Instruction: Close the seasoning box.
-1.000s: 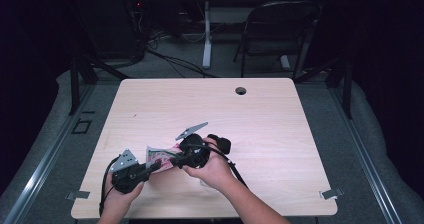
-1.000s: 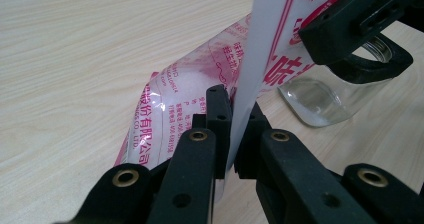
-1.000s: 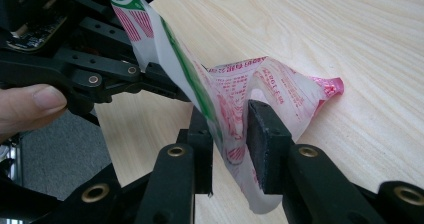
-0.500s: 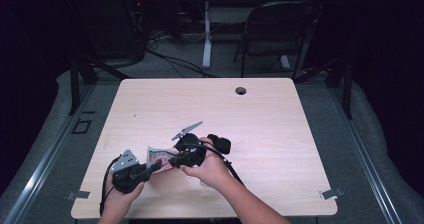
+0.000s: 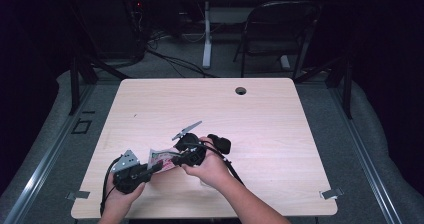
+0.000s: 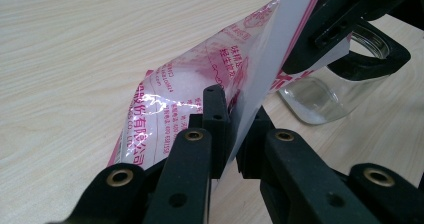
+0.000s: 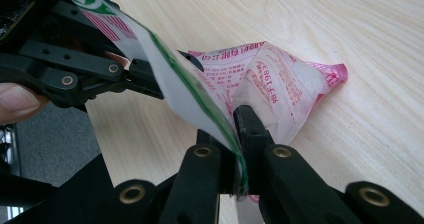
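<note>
A clear plastic bag with pink print hangs between my two grippers low over the front left of the table. My left gripper is shut on the bag's flat white edge; its jaws have just eased a little, with the edge still pinched between them. My right gripper has just closed on the same edge, farther along. The bag's full body sags toward the tabletop. In the high view the left gripper and right gripper sit close together.
A clear glass jar stands on the wooden table just behind the right gripper. A round cable hole lies near the far edge. A folding chair stands beyond the table.
The right gripper's jaws have closed onto the bag's edge. Both hands have stayed where they were.
</note>
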The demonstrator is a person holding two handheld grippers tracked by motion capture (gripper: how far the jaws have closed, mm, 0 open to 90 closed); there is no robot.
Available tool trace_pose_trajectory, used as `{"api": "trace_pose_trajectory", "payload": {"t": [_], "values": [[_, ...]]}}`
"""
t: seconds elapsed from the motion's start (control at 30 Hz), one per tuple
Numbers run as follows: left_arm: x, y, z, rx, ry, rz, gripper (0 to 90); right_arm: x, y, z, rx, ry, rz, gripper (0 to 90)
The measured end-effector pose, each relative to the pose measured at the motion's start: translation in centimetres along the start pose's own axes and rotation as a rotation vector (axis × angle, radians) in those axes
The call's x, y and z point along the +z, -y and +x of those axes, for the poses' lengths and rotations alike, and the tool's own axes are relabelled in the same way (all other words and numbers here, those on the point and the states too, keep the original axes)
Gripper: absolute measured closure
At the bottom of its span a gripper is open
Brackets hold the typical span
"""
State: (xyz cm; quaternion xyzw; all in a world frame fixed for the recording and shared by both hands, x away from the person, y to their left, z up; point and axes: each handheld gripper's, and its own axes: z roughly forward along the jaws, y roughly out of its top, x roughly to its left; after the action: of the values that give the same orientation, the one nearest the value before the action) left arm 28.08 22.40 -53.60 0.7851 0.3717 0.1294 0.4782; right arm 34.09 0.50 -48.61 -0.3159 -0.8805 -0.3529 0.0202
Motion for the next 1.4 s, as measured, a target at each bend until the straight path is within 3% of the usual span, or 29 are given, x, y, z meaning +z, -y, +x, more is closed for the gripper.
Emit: {"api": "trace_pose_trajectory", "payload": {"t": [0.2,0.33,0.47,0.63,0.7,0.77,0.93,1.07,1.27,1.4], "values": [[0.0,0.1,0.2,-0.01,0.006,-0.001,77.4,0.0,0.0,0.0,0.003,0.0,0.001,89.5],[0.1,0.3,0.3,-0.018,0.006,-0.002,67.3,0.0,0.0,0.0,0.002,0.002,0.0,89.7],[0.4,0.4,0.3,-0.002,0.0,0.006,55.8,0.0,0.0,0.0,0.002,0.002,-0.004,89.9],[1.3,0.9,0.4,0.035,-0.044,0.035,44.4,-0.1,-0.1,-0.1,0.005,-0.003,-0.004,90.0],[1.6,1.2,0.6,0.048,-0.045,0.054,43.5,0.0,0.0,-0.1,0.007,-0.006,-0.008,90.0],[1.7,1.3,0.8,0.08,-0.08,0.061,42.8,0.0,0.0,-0.1,0.009,-0.007,-0.008,90.0],[1.7,1.6,1.5,0.075,-0.091,0.075,41.2,-0.1,-0.1,-0.1,0.009,-0.01,-0.004,89.9],[1.7,1.7,1.9,0.048,-0.092,0.079,36.9,-0.1,-0.1,-0.2,0.011,-0.013,-0.001,89.9],[2.4,2.3,2.1,0.083,-0.112,0.14,26.1,-0.1,-0.1,-0.2,0.02,-0.019,-0.006,89.9],[3.2,2.8,2.4,0.093,-0.127,0.167,24.0,-0.1,-0.1,-0.2,0.02,-0.021,-0.007,89.9]]}}
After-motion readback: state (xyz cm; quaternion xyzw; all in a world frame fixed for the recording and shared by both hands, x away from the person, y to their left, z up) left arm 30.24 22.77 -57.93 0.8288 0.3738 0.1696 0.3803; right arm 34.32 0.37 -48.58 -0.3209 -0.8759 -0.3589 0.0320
